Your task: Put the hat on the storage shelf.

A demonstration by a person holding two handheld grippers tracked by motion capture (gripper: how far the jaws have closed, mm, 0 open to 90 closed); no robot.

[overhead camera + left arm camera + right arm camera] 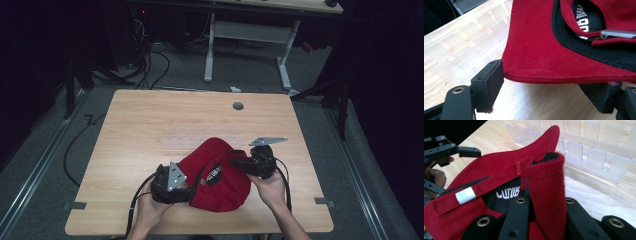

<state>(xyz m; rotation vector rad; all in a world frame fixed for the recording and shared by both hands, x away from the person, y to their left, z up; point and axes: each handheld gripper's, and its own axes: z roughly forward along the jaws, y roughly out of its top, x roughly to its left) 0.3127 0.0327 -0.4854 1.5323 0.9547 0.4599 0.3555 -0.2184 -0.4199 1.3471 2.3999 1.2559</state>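
1. Left gripper (192, 192), near tabletop edge at about 7 o'clock from the tabletop's centre: fingers spread wide, one at each side of the brim of the red cotton baseball cap (218, 175). In the left gripper view the brim edge (564, 75) lies between the black pads; left pad (489, 83) sits just at the brim corner, and I can't tell if it presses. Right pad is partly hidden under the brim.
2. Right gripper (235, 162), at about 5 o'clock from centre, points toward 9 o'clock into the cap. Fingers pressed together, pinching a fold of the cap's red fabric with black lining; the right gripper view shows the fold (546, 195) standing upright between the fingers (520, 220).
3. Cap lies upside down on the light wooden tabletop (150, 125), in the near half just right of centre, between the two grippers. Black inner band with white lettering (507, 193) and a white tag on the red back strap (465, 195) are visible. A small orange label (518, 167) sits on the rim.
4. Past the cap, toward 12 o'clock: clear slotted plastic divider strips (596, 152) lying flat on the tabletop, near the cap, not touching it as far as I can tell.
5. Far edge, about 1 o'clock: round grey cable grommet (238, 106) in the tabletop.
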